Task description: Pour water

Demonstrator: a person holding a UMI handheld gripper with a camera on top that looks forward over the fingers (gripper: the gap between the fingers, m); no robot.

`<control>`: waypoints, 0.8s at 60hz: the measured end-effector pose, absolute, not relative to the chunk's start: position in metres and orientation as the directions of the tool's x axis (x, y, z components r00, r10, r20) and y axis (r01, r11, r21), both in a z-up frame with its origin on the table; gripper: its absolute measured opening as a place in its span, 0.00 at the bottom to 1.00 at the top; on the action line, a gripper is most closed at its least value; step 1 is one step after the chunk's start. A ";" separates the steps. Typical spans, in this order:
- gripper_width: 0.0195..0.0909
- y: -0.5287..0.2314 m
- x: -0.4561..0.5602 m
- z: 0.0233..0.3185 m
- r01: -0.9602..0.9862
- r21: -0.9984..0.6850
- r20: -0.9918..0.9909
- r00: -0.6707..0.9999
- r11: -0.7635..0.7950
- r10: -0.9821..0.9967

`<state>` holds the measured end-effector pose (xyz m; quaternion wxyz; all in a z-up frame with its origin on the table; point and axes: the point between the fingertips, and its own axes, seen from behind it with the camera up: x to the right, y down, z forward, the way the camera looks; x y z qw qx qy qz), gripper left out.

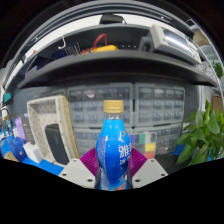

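Your gripper [113,172] is clamped on a clear plastic bottle with a blue label and a tan screw cap [114,150]; both magenta pads [89,160] press against its sides, and the bottle stands upright between the fingers, its cap rising well above them.

Behind the bottle, far across the scene, you face a grey set of small parts drawers [125,103] under a dark shelf [110,68]. On top of that shelf lie an orange-and-yellow tool [100,44] and, to the right, a pale grey box-shaped device [172,42].

To your left stands a cream-coloured perforated panel [52,128], tilted, with small blue objects [14,148] near it. To your right a green leafy plant [202,135] fills the near side.
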<state>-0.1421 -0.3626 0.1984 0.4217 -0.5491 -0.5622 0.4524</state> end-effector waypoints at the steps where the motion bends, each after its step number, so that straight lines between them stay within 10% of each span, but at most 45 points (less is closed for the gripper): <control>1: 0.24 -0.357 -0.142 0.192 0.243 -0.970 -0.021 -0.035 -0.012 0.999; 29: 0.26 -0.304 -0.139 0.086 0.264 -0.964 0.012 0.024 0.005 1.000; 43: 0.47 -0.302 -0.129 0.085 0.264 -0.965 0.025 0.071 0.005 0.997; 48: 0.70 -0.293 -0.122 0.076 0.315 -0.949 0.065 0.116 0.025 0.991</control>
